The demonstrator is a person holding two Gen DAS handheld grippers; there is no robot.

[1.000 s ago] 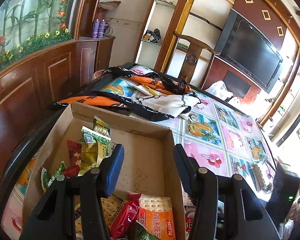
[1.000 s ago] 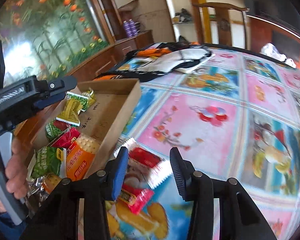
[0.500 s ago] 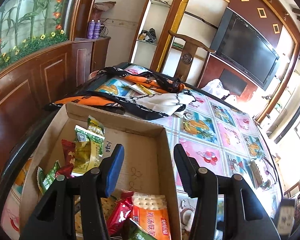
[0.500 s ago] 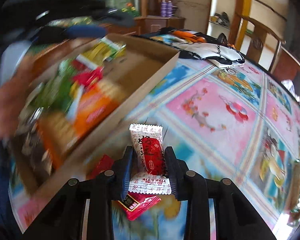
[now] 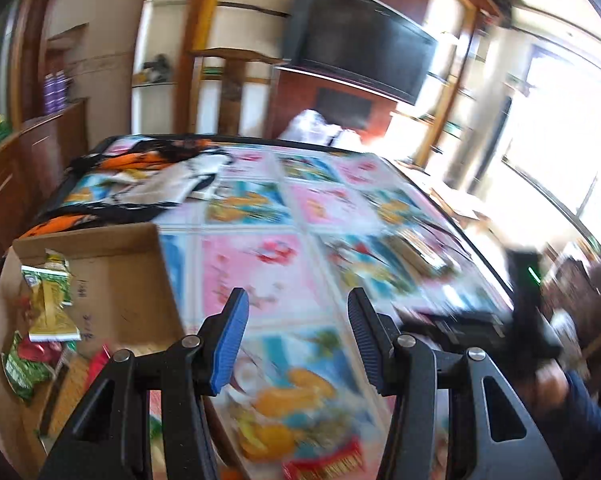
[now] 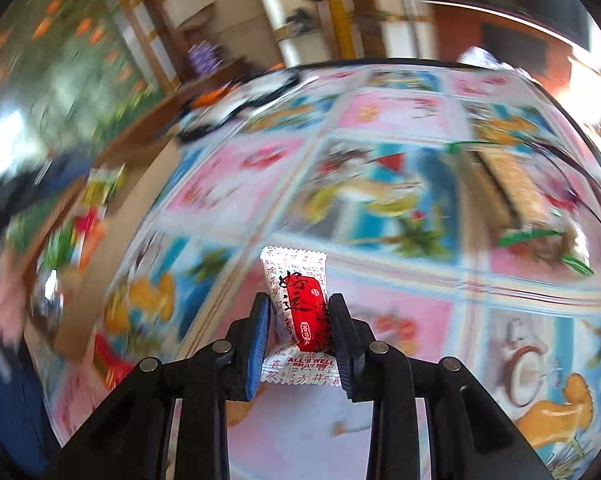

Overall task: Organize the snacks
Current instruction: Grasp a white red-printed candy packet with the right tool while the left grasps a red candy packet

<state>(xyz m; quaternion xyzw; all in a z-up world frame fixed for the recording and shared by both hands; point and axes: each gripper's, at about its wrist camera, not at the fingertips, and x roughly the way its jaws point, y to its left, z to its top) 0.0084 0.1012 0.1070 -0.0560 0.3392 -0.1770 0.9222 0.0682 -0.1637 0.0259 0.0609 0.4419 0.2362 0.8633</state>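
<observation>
My right gripper [image 6: 299, 305] grips a white snack packet with a red label [image 6: 296, 276] by its sides and holds it above the tablecloth. Its jaws are still closing on the packet. The cardboard box [image 5: 128, 280] lies at the left of the left wrist view, with several green, yellow and red snack packets [image 5: 50, 304] in it. My left gripper [image 5: 296, 300] is open and empty over the tablecloth, right of the box. A red packet [image 6: 108, 356] lies on the cloth beside the blurred box [image 6: 140, 200].
A patterned tablecloth [image 5: 284, 208] covers the table. An orange, black and white scarf [image 5: 148, 184] lies at the far left. A woven piece with dark cords [image 6: 512, 184] is at the right. A chair [image 5: 228, 76] and a television [image 5: 360, 56] stand beyond the far edge.
My right gripper has shut on the white and red packet and swung it away from the box. The left gripper has swung right, from above the box to above the tablecloth.
</observation>
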